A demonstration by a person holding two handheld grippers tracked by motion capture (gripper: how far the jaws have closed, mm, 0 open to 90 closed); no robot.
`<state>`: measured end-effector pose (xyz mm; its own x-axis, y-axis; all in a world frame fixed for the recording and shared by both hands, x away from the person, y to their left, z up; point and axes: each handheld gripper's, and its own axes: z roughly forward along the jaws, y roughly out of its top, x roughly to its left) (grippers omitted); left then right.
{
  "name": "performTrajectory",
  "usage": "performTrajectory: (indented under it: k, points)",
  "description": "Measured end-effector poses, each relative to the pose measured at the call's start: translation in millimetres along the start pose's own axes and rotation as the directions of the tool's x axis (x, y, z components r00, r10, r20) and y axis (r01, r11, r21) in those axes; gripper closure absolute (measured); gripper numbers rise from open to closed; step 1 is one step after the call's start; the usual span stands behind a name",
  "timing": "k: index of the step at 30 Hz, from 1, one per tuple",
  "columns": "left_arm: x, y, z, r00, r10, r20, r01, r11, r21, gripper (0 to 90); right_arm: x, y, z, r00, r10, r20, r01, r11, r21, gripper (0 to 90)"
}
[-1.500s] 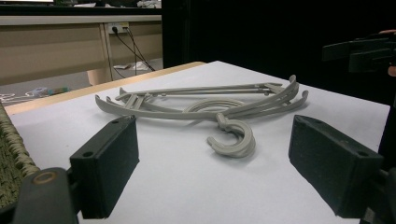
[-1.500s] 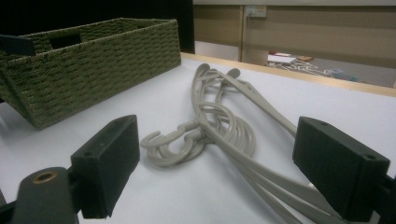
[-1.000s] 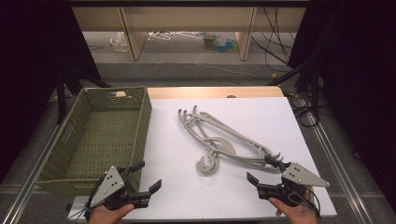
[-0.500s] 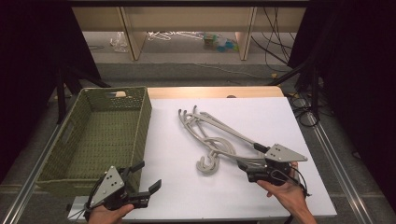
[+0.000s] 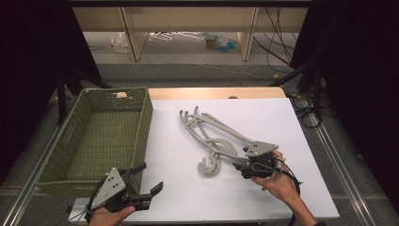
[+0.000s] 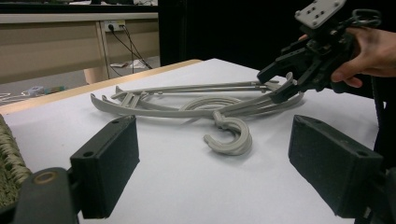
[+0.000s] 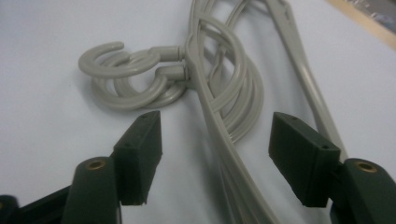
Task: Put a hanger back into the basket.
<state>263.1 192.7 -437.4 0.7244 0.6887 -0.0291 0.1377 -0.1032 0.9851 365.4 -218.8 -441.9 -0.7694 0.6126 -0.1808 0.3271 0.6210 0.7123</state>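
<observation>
White desk (image 5: 188, 188): the hangers (image 5: 214, 139) are straddled by the right claw (image 5: 241, 163), its jaws just closing but not yet gripping, so squeezing comes next, while the left claw (image 5: 149, 181) is held wide open, empty.

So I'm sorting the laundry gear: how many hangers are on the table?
2 at least, judging by the hooks: grey hangers stacked mid-table, right of the basket. More may be hidden in the stack.
</observation>
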Motion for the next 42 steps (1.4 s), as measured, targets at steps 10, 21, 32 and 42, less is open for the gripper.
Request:
performTrajectory:
  k: [10,21,32,42]
  points:
    - [0.2,-0.5,1.3,0.9999,-0.004,0.01,0.004,0.9999,-0.013,16.0,-9.2,0.9,30.0,0.9991,-0.028,-0.032,0.031,0.994,0.104,48.3]
    - [0.1,0.0,-0.2,0.9999,-0.01,0.001,0.01,0.9999,-0.001,16.0,-13.2,7.6,42.0,0.9907,-0.116,-0.071,0.128,0.974,0.185,70.4]
    - [0.3,0.1,-0.2,0.9999,-0.012,0.001,0.012,0.9999,-0.002,16.0,-13.6,12.5,37.7,0.9623,-0.249,-0.109,0.266,0.945,0.19,79.8]
    - [0.5,0.2,-0.8,1.0,-0.009,-0.001,0.009,1.0,-0.001,16.0,-16.4,24.1,20.3,0.9346,-0.333,-0.125,0.349,0.926,0.144,81.9]
